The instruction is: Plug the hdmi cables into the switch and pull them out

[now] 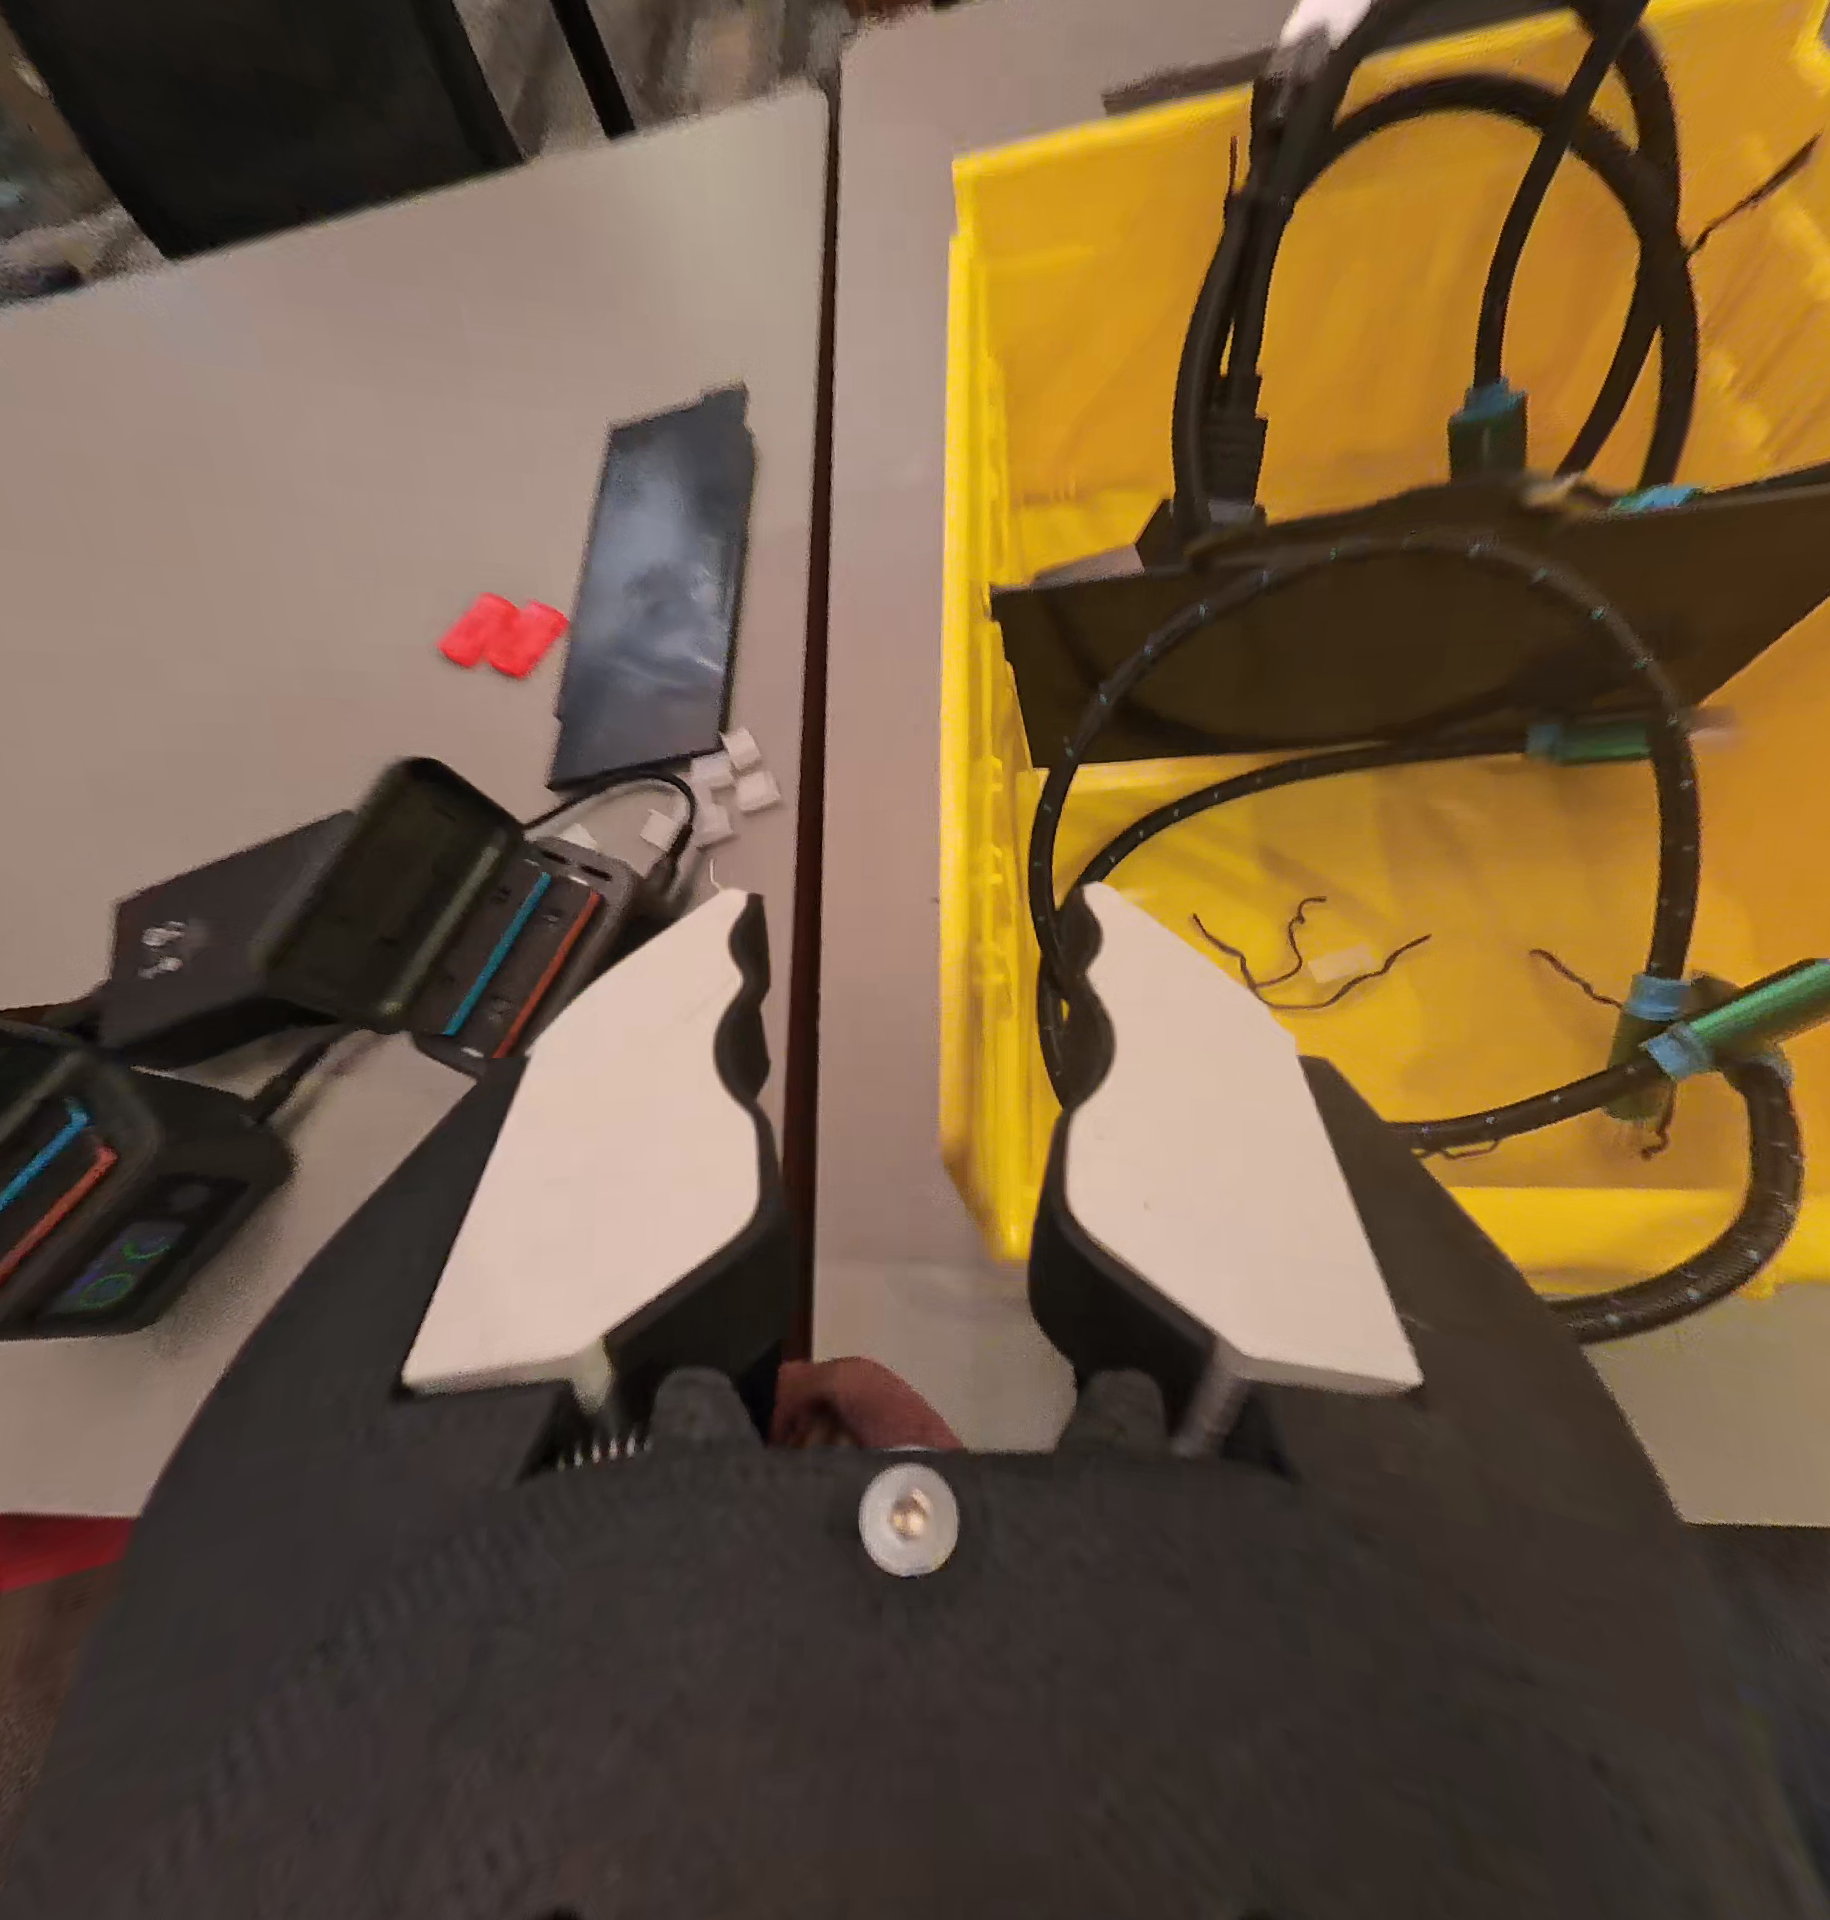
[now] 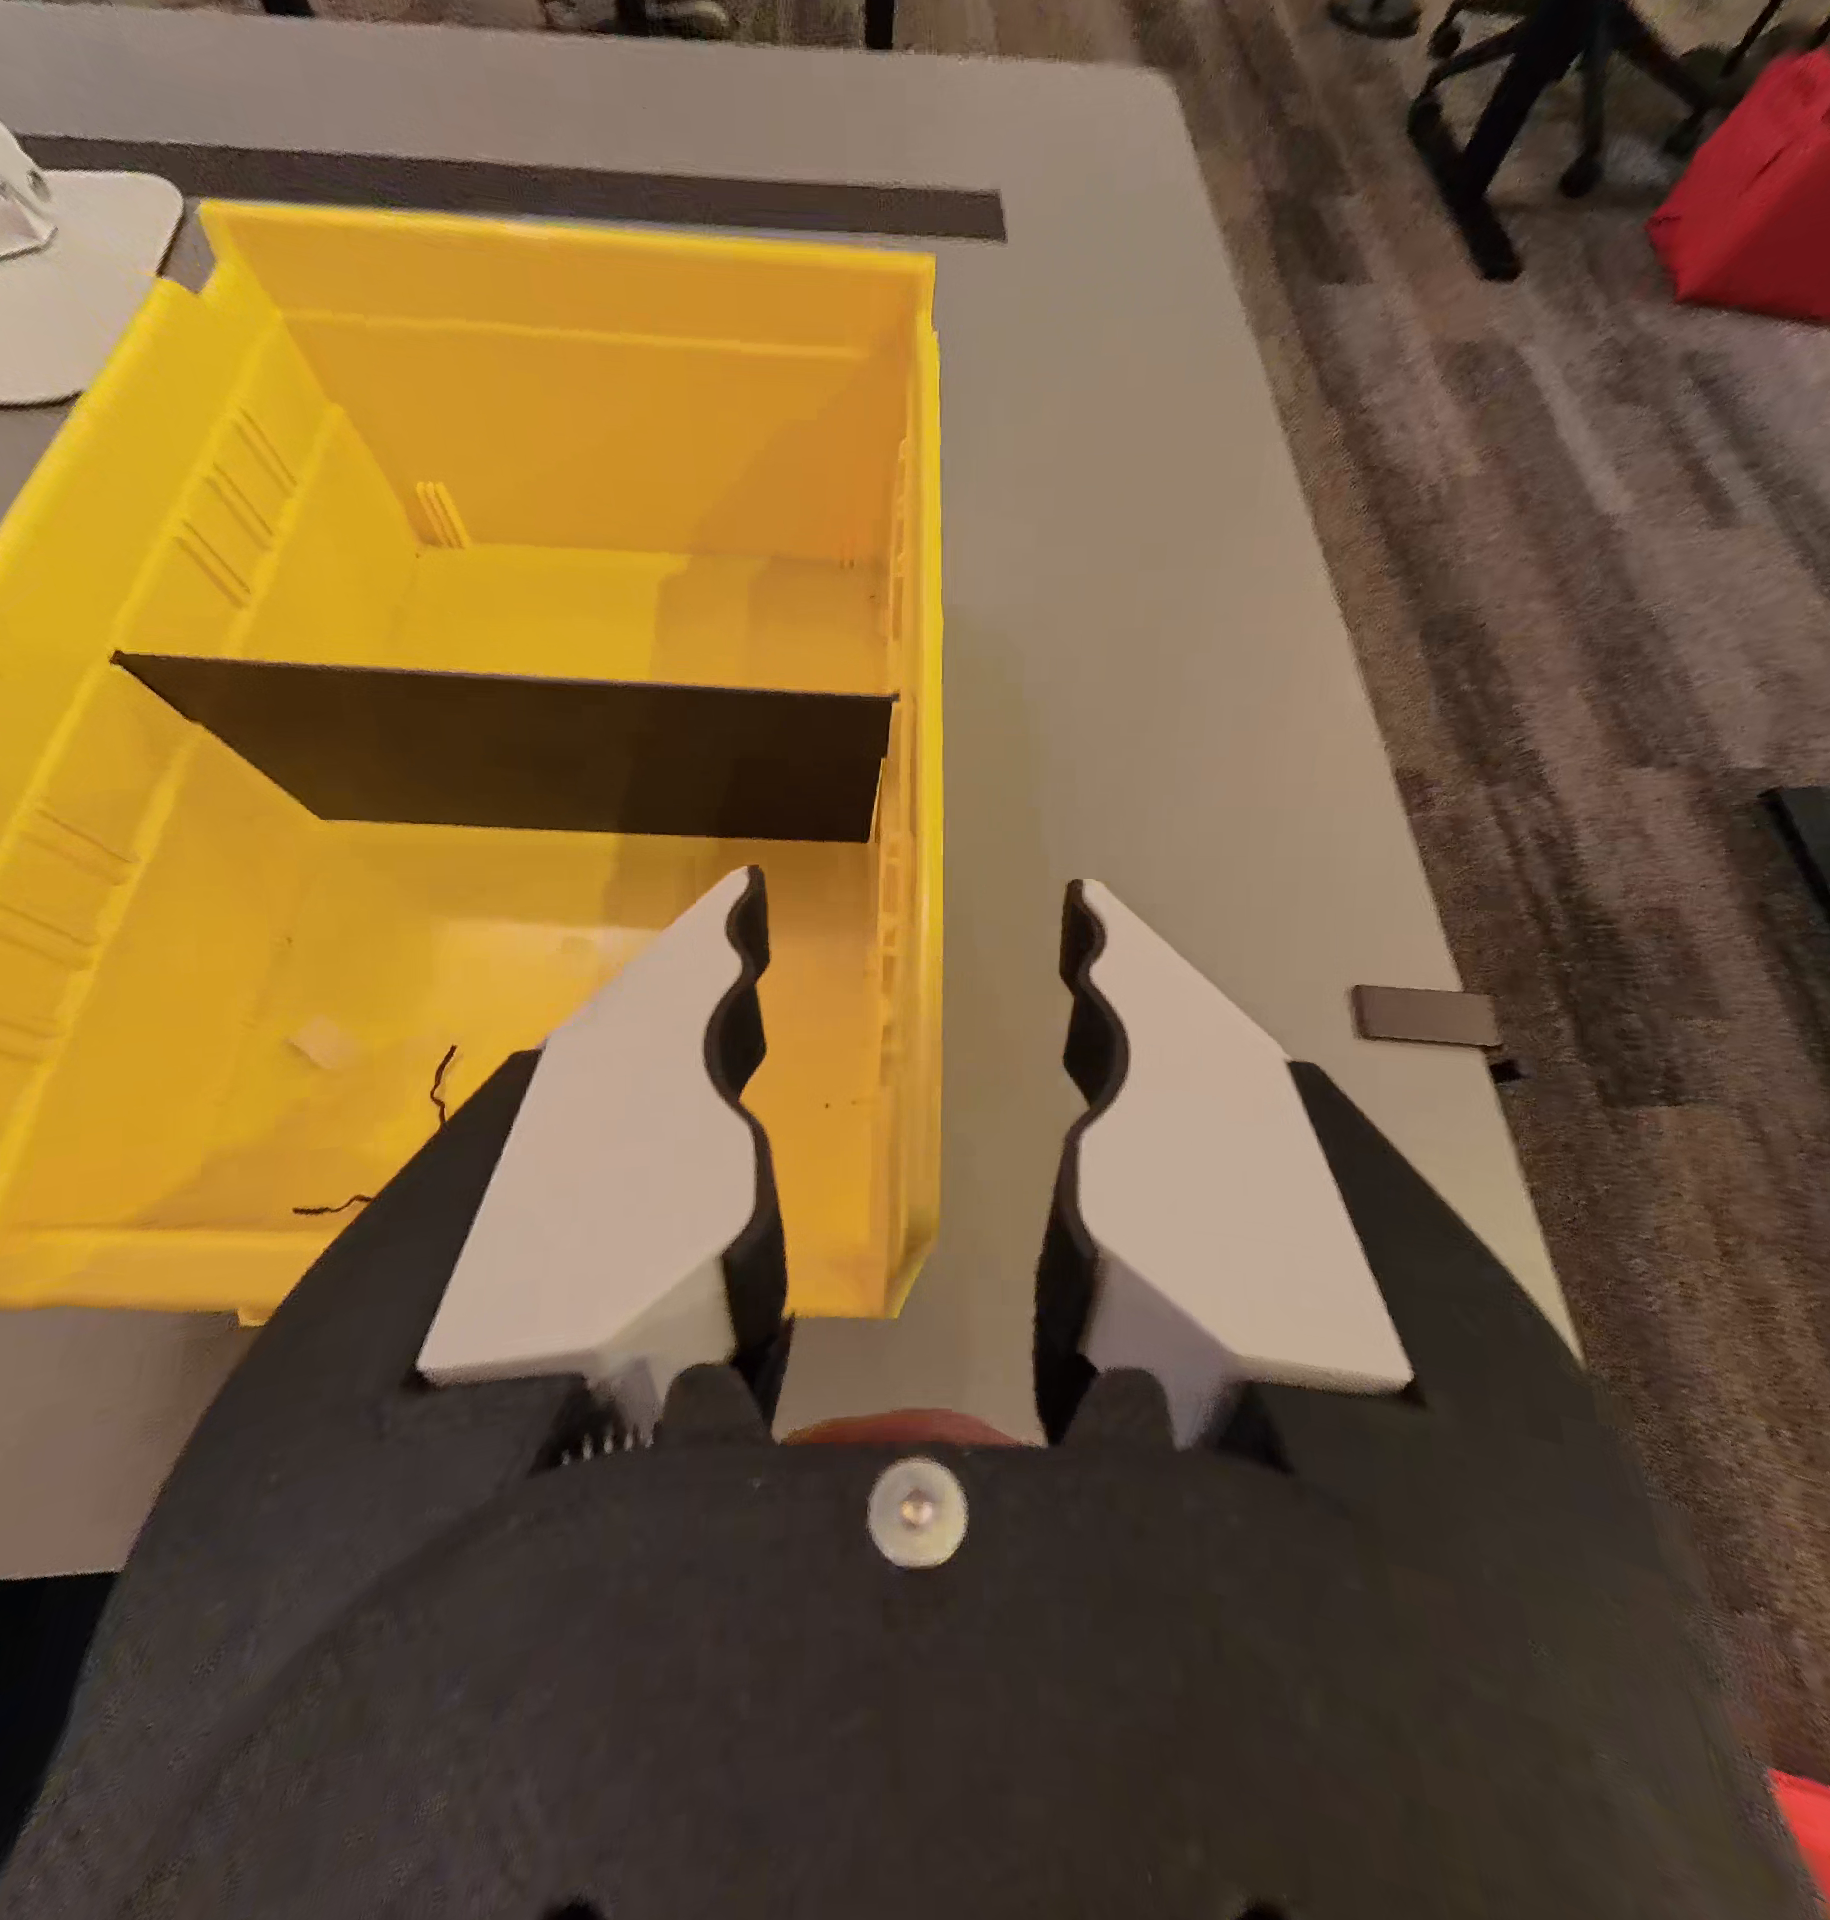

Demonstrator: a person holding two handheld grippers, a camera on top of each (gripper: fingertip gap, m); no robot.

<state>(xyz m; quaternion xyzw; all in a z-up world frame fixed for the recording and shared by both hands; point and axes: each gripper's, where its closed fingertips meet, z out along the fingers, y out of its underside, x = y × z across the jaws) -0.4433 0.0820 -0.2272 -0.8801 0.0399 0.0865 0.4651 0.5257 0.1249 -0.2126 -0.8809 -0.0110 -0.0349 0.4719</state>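
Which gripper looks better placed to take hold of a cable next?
Probably the left gripper: open, with the looped black cables and a green plug just ahead in the yellow bin. The right gripper, also open, shows no cables.

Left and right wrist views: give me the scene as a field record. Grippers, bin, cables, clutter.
left gripper: jaws open, empty
right gripper: jaws open, empty
yellow bin: on grey table, split by black divider
cables: black, looped, seen against the bin in left wrist view only; absent from right wrist view
green plug: loose, blue tape at its base
switch: cannot tell for sure
clutter: black devices and red pieces left of the bin
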